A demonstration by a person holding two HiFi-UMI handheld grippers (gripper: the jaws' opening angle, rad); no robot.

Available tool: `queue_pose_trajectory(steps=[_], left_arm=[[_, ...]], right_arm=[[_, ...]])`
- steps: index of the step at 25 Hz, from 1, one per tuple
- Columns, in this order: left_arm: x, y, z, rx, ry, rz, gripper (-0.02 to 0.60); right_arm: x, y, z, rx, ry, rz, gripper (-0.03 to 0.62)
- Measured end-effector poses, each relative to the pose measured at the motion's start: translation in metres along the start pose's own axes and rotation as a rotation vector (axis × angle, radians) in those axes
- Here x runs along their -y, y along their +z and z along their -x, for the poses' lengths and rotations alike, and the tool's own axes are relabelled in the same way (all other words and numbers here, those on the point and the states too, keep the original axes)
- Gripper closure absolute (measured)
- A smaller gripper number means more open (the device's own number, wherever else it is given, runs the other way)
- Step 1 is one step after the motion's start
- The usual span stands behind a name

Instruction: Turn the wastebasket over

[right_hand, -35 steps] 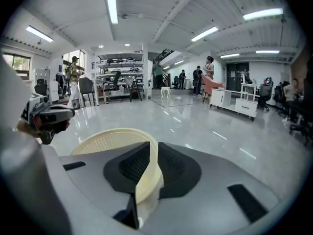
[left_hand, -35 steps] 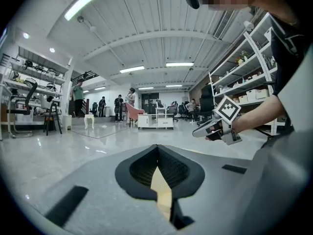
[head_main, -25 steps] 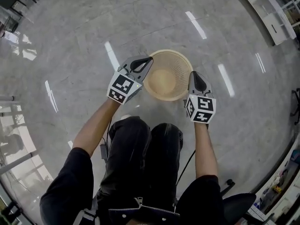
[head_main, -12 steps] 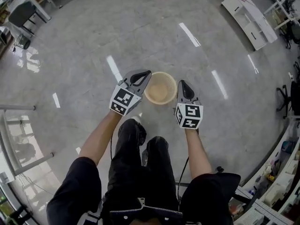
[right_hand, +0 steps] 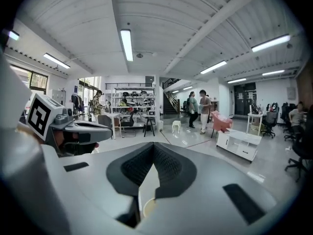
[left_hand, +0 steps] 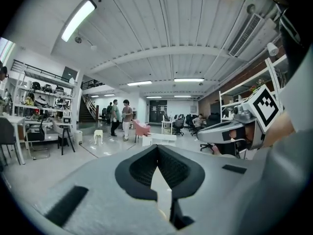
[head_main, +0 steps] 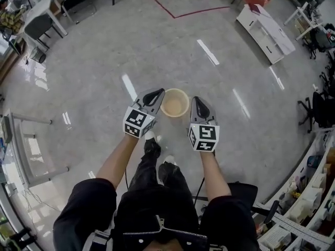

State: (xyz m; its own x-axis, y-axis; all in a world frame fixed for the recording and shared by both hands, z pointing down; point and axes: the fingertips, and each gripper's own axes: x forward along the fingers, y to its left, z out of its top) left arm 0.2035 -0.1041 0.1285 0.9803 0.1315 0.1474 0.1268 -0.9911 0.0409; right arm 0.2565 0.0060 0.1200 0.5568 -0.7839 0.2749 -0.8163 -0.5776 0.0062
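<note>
Fingers (left_hand: 139, 169) on your left gripper (left_hand: 157, 147): closed tip to tip, nothing between the pads. Same on your right gripper (right_hand: 154, 146): fingers pressed together, empty. A pale sliver shows in the slot below the tips in both gripper views; can't tell what it is.

Wastebasket (head_main: 174, 103): cream, round, standing on the floor (head_main: 94, 61) mouth up, not turned over. The head view looks straight down into it. It's well below your hands. In the head view it sits between the two gripper noses: the left tip meets its rim in the picture and the right tip is just beside it. No contact that I can see.

Both grippers are held out in front of you, roughly level and side by side, with the marker cubes (head_main: 138, 123) facing up at the head camera. Each gripper view catches the other gripper off to one side.

You're standing. Your shoes (head_main: 152, 146) are just on your side of the basket.

Around you:
- Glossy grey floor with ceiling-light reflections, and a red line (head_main: 180, 13) on it farther out.
- White low cabinet (head_main: 264, 26) at upper right, chair (head_main: 35, 27) at far left.
- Two people (left_hand: 121, 117) standing far across the room near a pink chair (left_hand: 142, 129).
- Shelves (right_hand: 128, 101) along the back, and a staircase (left_hand: 90, 109) beyond.
</note>
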Motion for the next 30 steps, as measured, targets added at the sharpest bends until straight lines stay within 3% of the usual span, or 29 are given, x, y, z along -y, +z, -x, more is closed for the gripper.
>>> queue_pose_trajectory(steps=[4, 9, 21, 30], left_arm=[[0.027, 0.045, 0.033, 0.04, 0.011, -0.012, 0.575], [0.05, 0.068, 0.079, 0.074, 0.009, -0.036, 0.575], [0.064, 0.047, 0.146, 0.047, -0.046, -0.01, 0.575], [0.064, 0.05, 0.156, 0.05, -0.082, -0.008, 0.575]], right_arm=[[-0.011, 0.038, 0.046, 0.071, 0.011, 0.005, 0.583], [-0.042, 0.054, 0.084, 0.109, 0.003, -0.001, 0.583], [-0.114, 0.04, 0.116, 0.108, -0.052, -0.022, 0.585], [-0.125, 0.044, 0.123, 0.117, -0.084, -0.024, 0.585]])
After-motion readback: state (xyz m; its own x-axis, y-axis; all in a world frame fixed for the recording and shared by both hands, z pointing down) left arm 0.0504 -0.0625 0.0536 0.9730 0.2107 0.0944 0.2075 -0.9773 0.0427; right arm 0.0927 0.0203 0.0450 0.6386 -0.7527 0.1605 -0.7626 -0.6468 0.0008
